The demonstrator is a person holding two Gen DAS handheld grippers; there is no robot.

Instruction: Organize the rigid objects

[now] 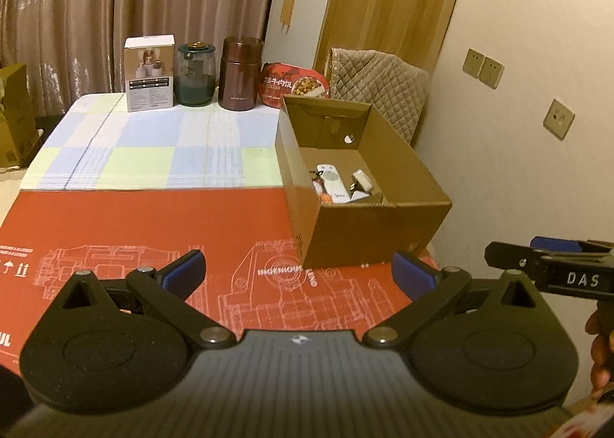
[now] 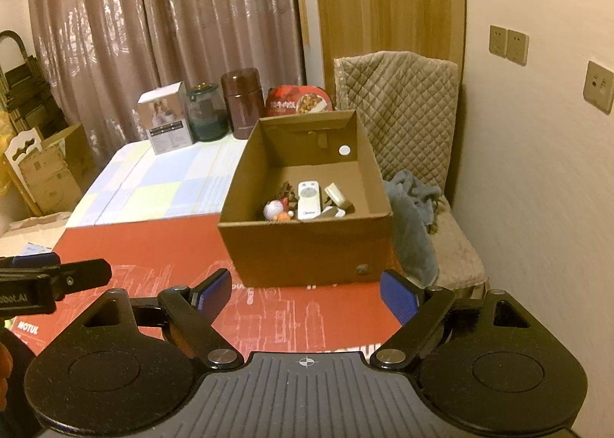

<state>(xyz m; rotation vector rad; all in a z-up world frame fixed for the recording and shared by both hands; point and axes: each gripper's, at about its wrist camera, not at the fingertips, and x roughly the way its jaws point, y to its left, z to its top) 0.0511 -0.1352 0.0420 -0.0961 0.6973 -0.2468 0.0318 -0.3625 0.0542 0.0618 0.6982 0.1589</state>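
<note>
An open cardboard box stands on the right side of the table. Inside it lie a white remote, small white pieces and a small round toy. My left gripper hovers open over the red sheet, short of the box's near left corner, with nothing between its blue pads. My right gripper is open and empty too, just in front of the box's near wall. Each wrist view catches the other gripper at its edge.
Along the table's far edge stand a white carton, a glass jar, a maroon flask and a red meal box. A quilted chair with a grey cloth is right of the table. Cardboard boxes sit on the floor at left.
</note>
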